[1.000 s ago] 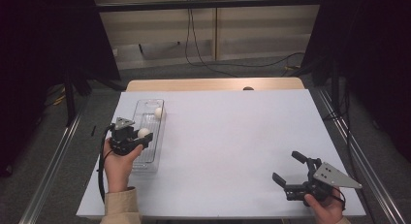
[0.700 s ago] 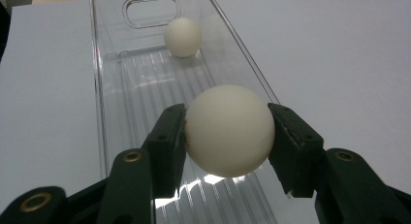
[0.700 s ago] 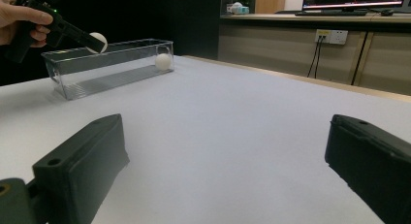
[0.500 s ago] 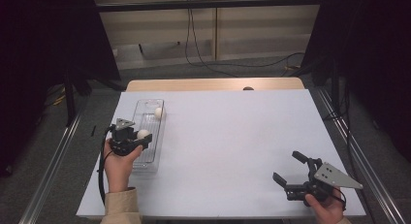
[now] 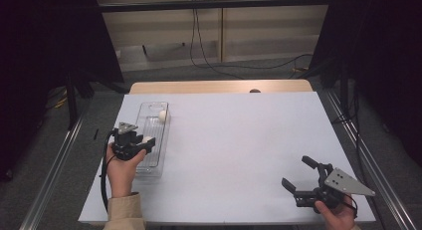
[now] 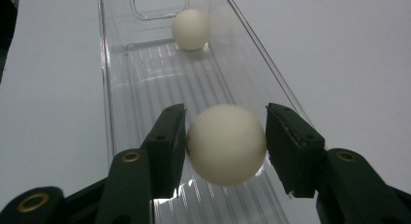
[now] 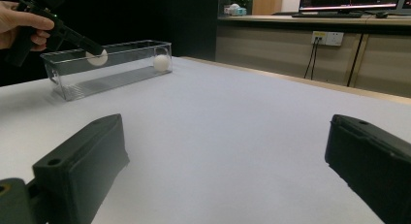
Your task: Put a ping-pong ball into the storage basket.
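A white desk (image 5: 239, 155) stands in a dim room, with dark curtains at both sides and a pale wall with sockets and trailing cables behind. At the near right corner of the desk the right tool (image 5: 301, 177) is held just above the surface, its jaws spread wide with nothing between them. Near the left edge, the left tool (image 5: 144, 143) reaches into the near half of a clear plastic tray (image 5: 152, 163), a long narrow tray that lies with its length running from the near edge toward the far edge. This tool pinches a white ball (image 6: 226, 144) between its two jaws; in the left gripper view both pads sit against the ball's sides, above the tray's ribbed floor. A second white ball (image 5: 162, 115) rests at the far end of the same tray, well apart from the held one.
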